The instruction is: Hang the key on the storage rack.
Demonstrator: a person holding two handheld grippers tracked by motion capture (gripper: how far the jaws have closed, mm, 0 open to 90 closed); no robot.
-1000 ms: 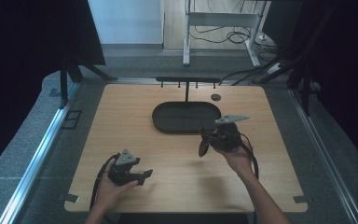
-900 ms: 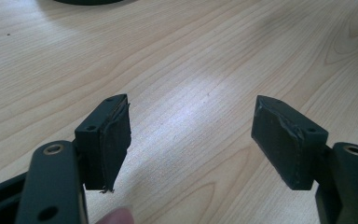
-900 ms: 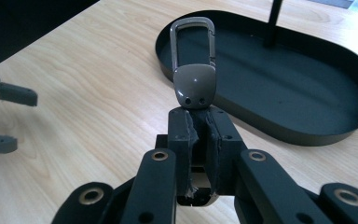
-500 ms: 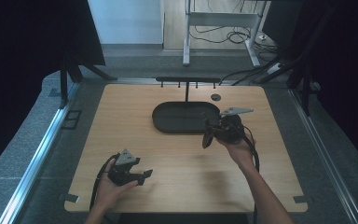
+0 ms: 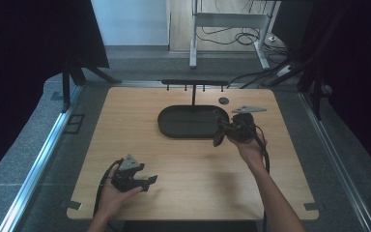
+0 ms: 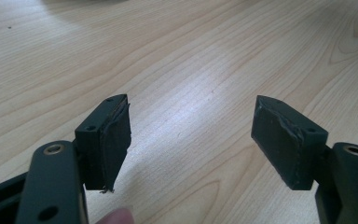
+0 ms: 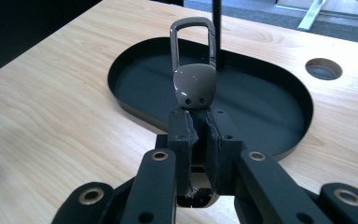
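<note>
Wooden surface (image 5: pixel 183 159): clip held up by the tray, hanging not done yet.
Right gripper (image 7: pixel 200 122) is closed tight on the clip (image 7: pixel 194 70), with its ring end sticking up over the dark tray (image 7: pixel 261 107). My guess is the clip goes on the small rack (image 5: pixel 193 83) behind the tray, so picking up is done and hanging is left. Left gripper (image 6: pixel 191 140) rests open near the front edge, holding nothing.
</note>
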